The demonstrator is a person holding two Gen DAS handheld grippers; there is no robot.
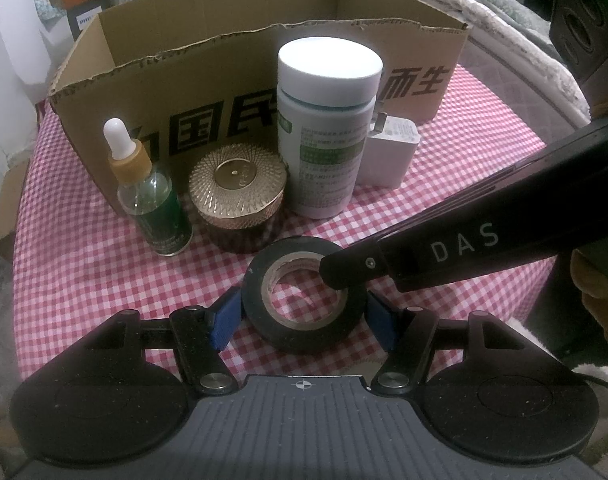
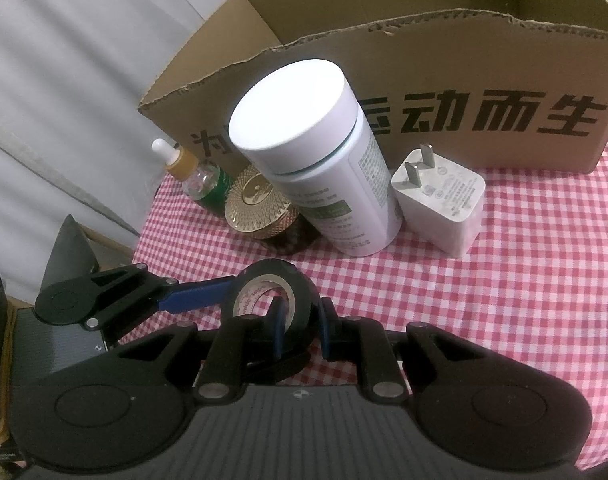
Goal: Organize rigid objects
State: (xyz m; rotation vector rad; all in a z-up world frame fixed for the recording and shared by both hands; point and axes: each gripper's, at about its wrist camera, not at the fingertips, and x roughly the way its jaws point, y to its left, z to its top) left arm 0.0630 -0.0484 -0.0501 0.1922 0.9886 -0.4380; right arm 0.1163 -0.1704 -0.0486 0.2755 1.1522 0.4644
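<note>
A black tape roll (image 1: 304, 330) (image 2: 272, 267) sits low over the red checked cloth (image 1: 84, 264). My left gripper (image 1: 302, 314) has its blue pads against the roll's two outer sides. In the right wrist view one blue finger (image 2: 200, 297) of that gripper touches the roll from the left. My right gripper (image 2: 302, 320) (image 1: 335, 276) reaches in from the right and is shut on the roll's wall, with one finger in the hole and the other outside. Whether the roll rests on the cloth or hangs just above it I cannot tell.
Just behind the roll stand a dropper bottle (image 1: 152, 196), a gold-lidded jar (image 1: 238, 190), a tall white bottle (image 1: 327, 120) and a white charger (image 1: 387, 152). An open cardboard box (image 1: 224, 64) stands behind them. Folded blankets (image 1: 483, 20) lie at the far right.
</note>
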